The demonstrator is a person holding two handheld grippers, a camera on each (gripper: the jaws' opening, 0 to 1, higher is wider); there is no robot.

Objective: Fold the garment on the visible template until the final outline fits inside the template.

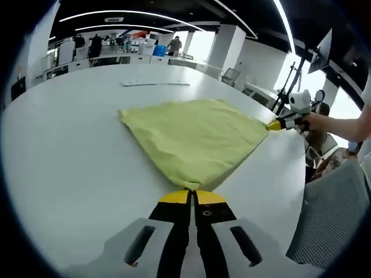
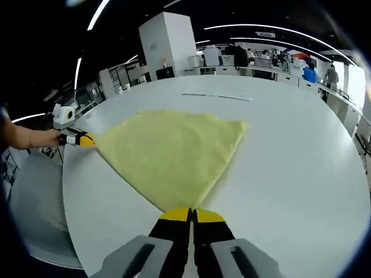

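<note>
A yellow-green cloth (image 1: pixel 194 138) lies spread flat on the white table (image 1: pixel 69 156). My left gripper (image 1: pixel 191 194) is shut on the cloth's near corner. At the cloth's right corner the right gripper (image 1: pixel 276 124) grips the fabric, held by a person's hand. From the right gripper view the same cloth (image 2: pixel 174 153) fans out from my right gripper (image 2: pixel 192 213), which is shut on its near corner. The left gripper (image 2: pixel 86 139) holds the corner at the far left there. No template outline shows under the cloth.
Thin pale strips (image 1: pixel 153 84) lie on the table beyond the cloth. A grey mesh chair (image 1: pixel 333 217) stands off the table's right edge. Desks, pillars and people fill the office behind (image 1: pixel 145 46). The table's edge curves near the chair (image 2: pixel 40 208).
</note>
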